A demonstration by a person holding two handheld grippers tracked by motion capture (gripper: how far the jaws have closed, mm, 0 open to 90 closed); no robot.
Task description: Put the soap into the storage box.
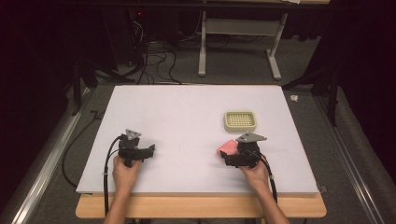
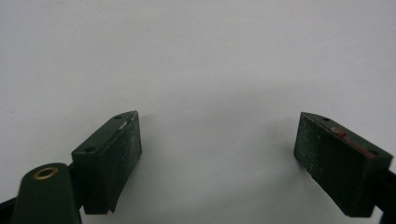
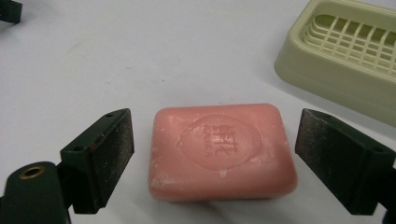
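Observation:
A pink bar of soap (image 3: 219,151) lies flat on the white table, embossed face up; in the high view the soap (image 1: 227,147) sits just left of my right gripper (image 1: 232,157). The right gripper (image 3: 212,154) is open, one jaw on each side of the bar with a small gap to each. A cream soap dish (image 1: 240,120) with a grid top stands behind the soap; the same dish (image 3: 345,51) fills the upper right of the right gripper view. My left gripper (image 1: 148,151) rests low at the table's left. That left gripper (image 2: 217,149) is open over bare table.
The white board (image 1: 187,121) covers a wooden table whose front edge runs under the person's forearms. Beyond the far edge are a desk frame (image 1: 240,42) and floor cables (image 1: 154,60). Metal rails run along both sides.

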